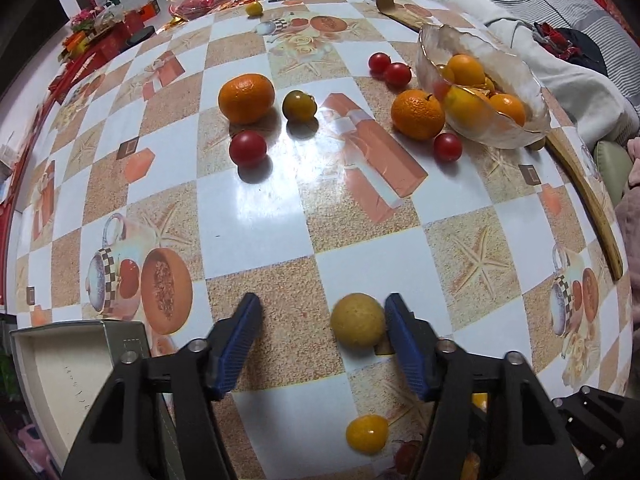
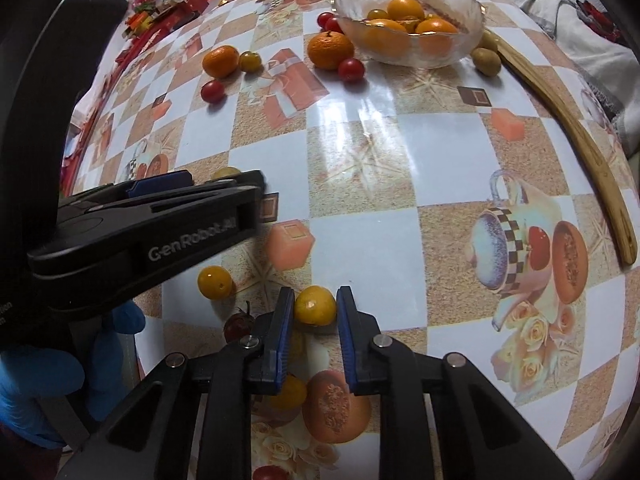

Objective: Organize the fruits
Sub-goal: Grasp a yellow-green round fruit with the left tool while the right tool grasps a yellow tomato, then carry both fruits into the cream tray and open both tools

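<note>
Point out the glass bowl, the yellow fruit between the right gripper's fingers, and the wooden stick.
glass bowl [image 2: 472, 20]: right wrist view, right rim.
yellow fruit [image 2: 315, 305]: right wrist view, centre.
wooden stick [image 2: 576, 136]: right wrist view, mid-length.

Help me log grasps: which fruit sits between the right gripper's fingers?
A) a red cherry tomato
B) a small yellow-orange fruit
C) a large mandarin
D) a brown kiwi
B: in the right wrist view, the small yellow-orange fruit sits on the table between the fingers of the right gripper, which are close on both sides.
</note>
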